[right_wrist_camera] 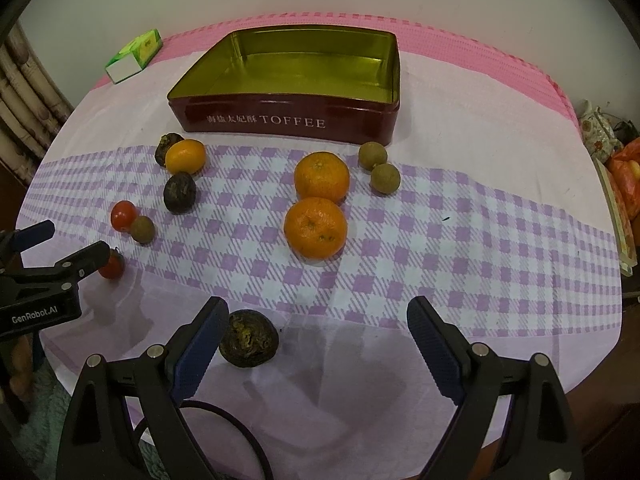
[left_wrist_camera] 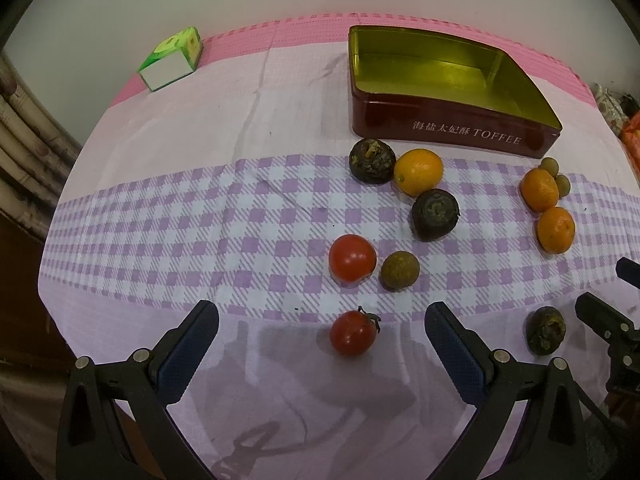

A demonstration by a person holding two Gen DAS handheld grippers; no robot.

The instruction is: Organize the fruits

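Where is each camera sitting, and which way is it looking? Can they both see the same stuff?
Left wrist: sits on the left gripper, looking forward over the table at the tomato; its own two open fingers show, with the other gripper at the right edge.
Right wrist: sits on the right gripper, facing the oranges; its open fingers show, with the left gripper at the left edge.
Shared: both see the empty toffee tin and the scattered fruit.
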